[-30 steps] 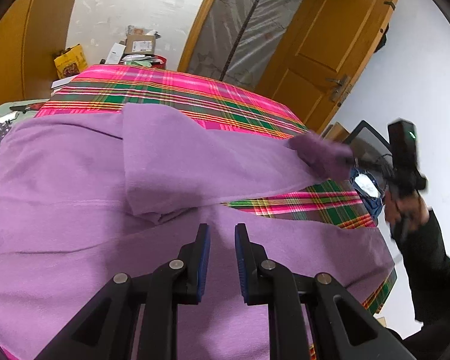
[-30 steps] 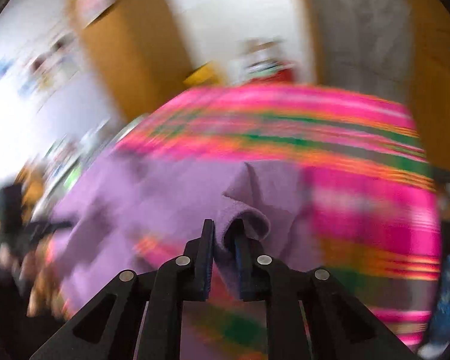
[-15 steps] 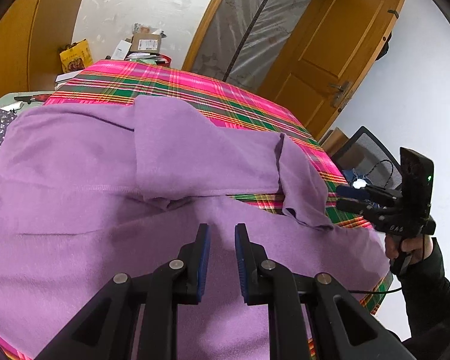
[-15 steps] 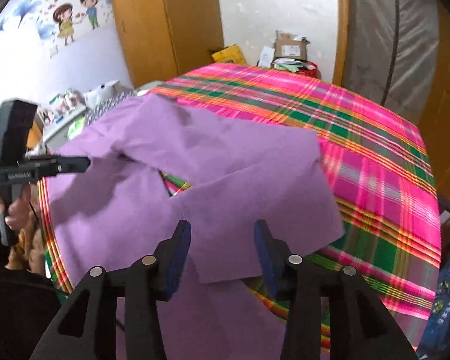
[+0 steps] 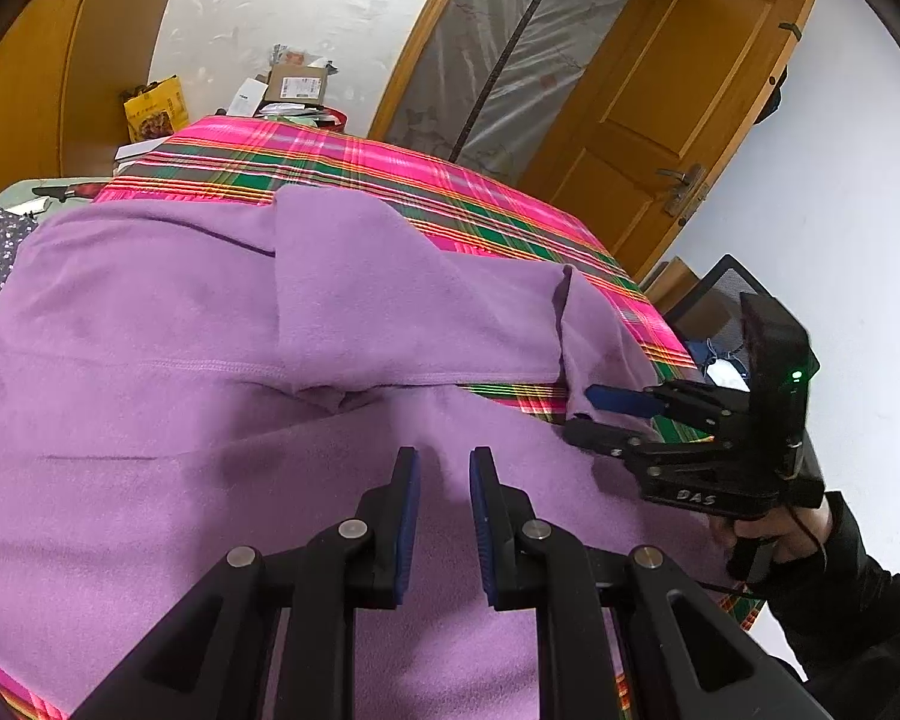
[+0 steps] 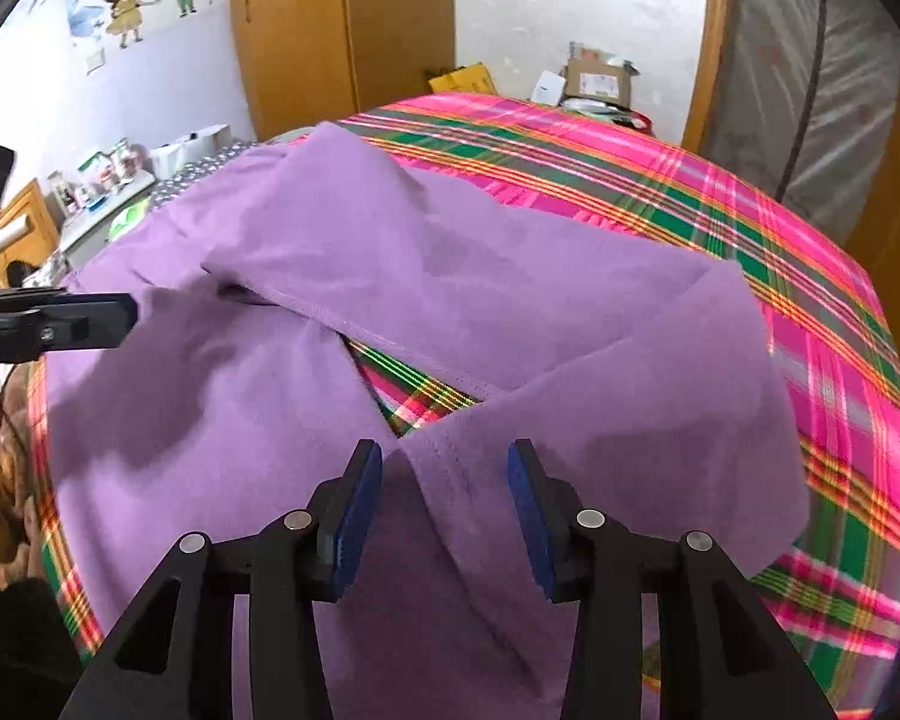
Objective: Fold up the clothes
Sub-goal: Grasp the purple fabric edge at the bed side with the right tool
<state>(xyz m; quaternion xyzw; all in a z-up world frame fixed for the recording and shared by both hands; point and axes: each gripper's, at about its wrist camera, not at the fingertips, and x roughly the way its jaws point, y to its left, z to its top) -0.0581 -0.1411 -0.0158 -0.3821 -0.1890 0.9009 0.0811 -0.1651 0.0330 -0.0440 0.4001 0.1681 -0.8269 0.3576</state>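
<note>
A purple fleece garment [image 5: 180,396] lies spread on a table with a pink and green plaid cloth [image 5: 402,174]. One sleeve is folded across its upper part, and the end of that sleeve [image 6: 660,384] is turned back. My left gripper [image 5: 444,498] hovers over the garment's lower body, jaws a little apart and empty. My right gripper [image 6: 444,480] is open and empty just above the sleeve end; it also shows in the left wrist view [image 5: 594,414]. The garment [image 6: 270,420] fills the middle of the right wrist view.
A wooden door [image 5: 666,120] and a plastic-covered doorway [image 5: 498,54] stand beyond the table. Cardboard boxes [image 5: 297,87] and a yellow bag [image 5: 153,111] sit behind the far edge. A side shelf with bottles [image 6: 102,174] is at the left. A wardrobe [image 6: 342,30] stands at the back.
My right gripper carried the sleeve end inward, opened and let it go; the sleeve end now lies folded back on the garment. My left gripper stayed hovering and empty.
</note>
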